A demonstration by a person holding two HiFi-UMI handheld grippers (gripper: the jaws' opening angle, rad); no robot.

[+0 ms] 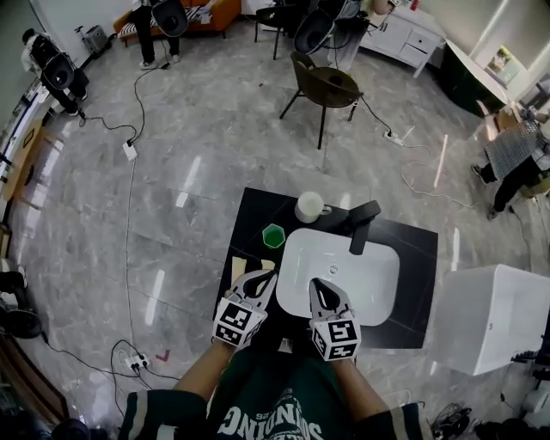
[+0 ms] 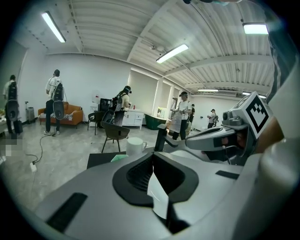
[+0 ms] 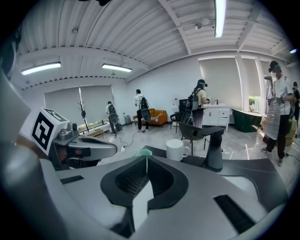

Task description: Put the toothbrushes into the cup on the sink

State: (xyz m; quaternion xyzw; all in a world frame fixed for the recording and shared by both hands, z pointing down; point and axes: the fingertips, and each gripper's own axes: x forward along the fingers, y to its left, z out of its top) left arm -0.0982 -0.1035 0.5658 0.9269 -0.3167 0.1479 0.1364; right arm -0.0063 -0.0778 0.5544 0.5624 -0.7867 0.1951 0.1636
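Apparently nothing is yet done: the left gripper [image 1: 263, 278] and right gripper [image 1: 320, 288] are held closed and empty at the sink's [image 1: 369, 279] near rim. No toothbrush is seen in the white cup [image 1: 309, 206] behind it. The toothbrushes may be the pale object [image 1: 239, 269] on the counter.

Grey marble-look floor [image 1: 198, 155] spreads all round me, glossy with streaks of reflected light. A dark chair [image 1: 325, 86] stands at twelve o'clock. An orange sofa [image 1: 215, 13] sits by the far wall at eleven, and a white drawer cabinet [image 1: 404, 39] at one. A white box unit [image 1: 490, 318] sits at three. A power strip [image 1: 130, 151] with its cable lies on the tiles at ten. Overhead, strip lights [image 2: 172, 53] glow on a ribbed white ceiling [image 2: 108, 28]. A wide window [image 3: 96, 105] fills one wall.
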